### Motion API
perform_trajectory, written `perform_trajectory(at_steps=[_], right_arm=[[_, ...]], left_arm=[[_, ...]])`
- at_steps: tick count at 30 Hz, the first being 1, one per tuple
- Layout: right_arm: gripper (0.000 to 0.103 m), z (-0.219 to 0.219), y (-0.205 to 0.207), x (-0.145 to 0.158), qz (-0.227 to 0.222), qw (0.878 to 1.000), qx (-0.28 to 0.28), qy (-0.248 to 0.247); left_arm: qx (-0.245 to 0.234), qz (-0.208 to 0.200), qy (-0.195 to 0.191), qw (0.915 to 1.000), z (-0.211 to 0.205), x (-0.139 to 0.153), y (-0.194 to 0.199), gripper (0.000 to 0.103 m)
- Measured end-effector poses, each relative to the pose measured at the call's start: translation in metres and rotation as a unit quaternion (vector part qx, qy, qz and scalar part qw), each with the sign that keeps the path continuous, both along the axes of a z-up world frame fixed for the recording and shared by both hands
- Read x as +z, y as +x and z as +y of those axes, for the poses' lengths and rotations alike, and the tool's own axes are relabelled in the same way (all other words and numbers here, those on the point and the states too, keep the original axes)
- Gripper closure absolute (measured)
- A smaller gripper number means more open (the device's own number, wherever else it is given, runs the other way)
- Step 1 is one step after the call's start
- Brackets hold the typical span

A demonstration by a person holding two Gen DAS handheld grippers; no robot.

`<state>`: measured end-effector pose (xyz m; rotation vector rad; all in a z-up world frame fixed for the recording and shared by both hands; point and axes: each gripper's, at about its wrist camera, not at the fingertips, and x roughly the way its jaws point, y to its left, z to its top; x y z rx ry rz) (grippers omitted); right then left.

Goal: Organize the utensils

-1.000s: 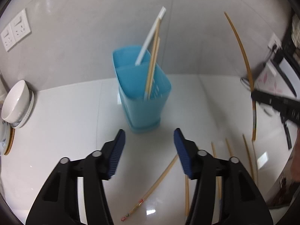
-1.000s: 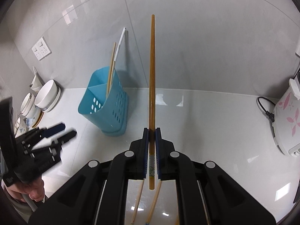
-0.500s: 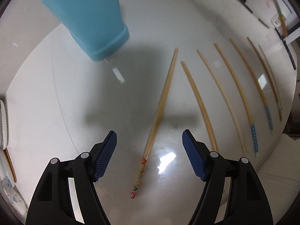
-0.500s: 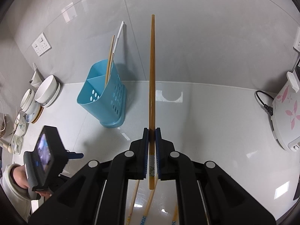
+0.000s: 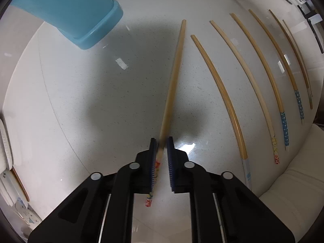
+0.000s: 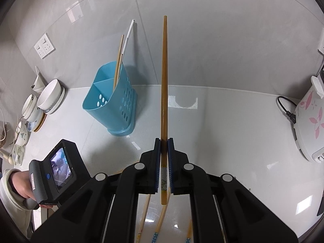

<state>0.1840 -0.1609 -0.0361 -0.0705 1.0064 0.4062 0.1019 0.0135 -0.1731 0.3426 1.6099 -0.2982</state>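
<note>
Left gripper (image 5: 161, 144), lower centre: jaws just closed onto pale chopstick (image 5: 172, 81) on white counter (image 5: 81, 101). Right gripper (image 6: 164, 142): clamped on darker chopstick (image 6: 164, 70), centre frame.

bare counter (image 6: 232, 125) between blue caddy (image 6: 113, 109) and rice cooker (image 6: 307, 121) open; bowls (image 6: 50, 97) crowd left edge
</note>
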Motion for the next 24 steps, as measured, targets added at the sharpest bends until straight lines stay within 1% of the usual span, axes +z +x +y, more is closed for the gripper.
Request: perform_trajectory(at_steps=[3,6,9,13,15,17,20,21,23,24], right_arm=[[0.097,0.0,0.001,-0.001,0.001,1.0,-0.001,0.0],[0.097,0.0,0.001,-0.002,0.001,1.0,-0.001,0.0],[0.097,0.0,0.001,-0.002,0.001,1.0,-0.001,0.0],[0.097,0.0,0.001,-0.001,0.001,1.0,-0.002,0.0],[0.097,0.0,0.001,-0.001,0.001,1.0,-0.002,0.001],[0.097,0.0,0.001,0.0,0.0,1.0,-0.003,0.001],[0.097,0.0,0.001,0.002,-0.002,1.0,-0.002,0.002],[0.097,0.0,0.0,0.003,-0.003,1.0,-0.002,0.002],[0.097,0.001,0.0,0.005,-0.005,1.0,0.0,0.004],[0.097,0.001,0.001,0.005,-0.005,1.0,0.0,0.004]], left_arm=[[0.001,0.002,0.006,1.0,-0.003,-0.001,-0.001,0.096],[0.005,-0.012,0.006,0.9999,-0.009,0.002,-0.002,0.097],[0.014,-0.035,-0.006,0.9993,-0.009,0.015,-0.003,0.097],[0.023,-0.078,-0.017,0.9965,-0.012,0.038,-0.013,0.096],[0.035,-0.101,-0.035,0.9937,-0.01,0.052,-0.018,0.096],[0.052,-0.126,-0.046,0.9896,-0.006,0.067,-0.021,0.096],[0.081,-0.166,-0.061,0.9809,0.002,0.09,-0.024,0.096],[0.09,-0.182,-0.067,0.9769,0.006,0.097,-0.025,0.096],[0.108,-0.202,-0.093,0.969,0.009,0.109,-0.025,0.096],[0.118,-0.213,-0.104,0.9642,0.003,0.117,-0.02,0.096]])
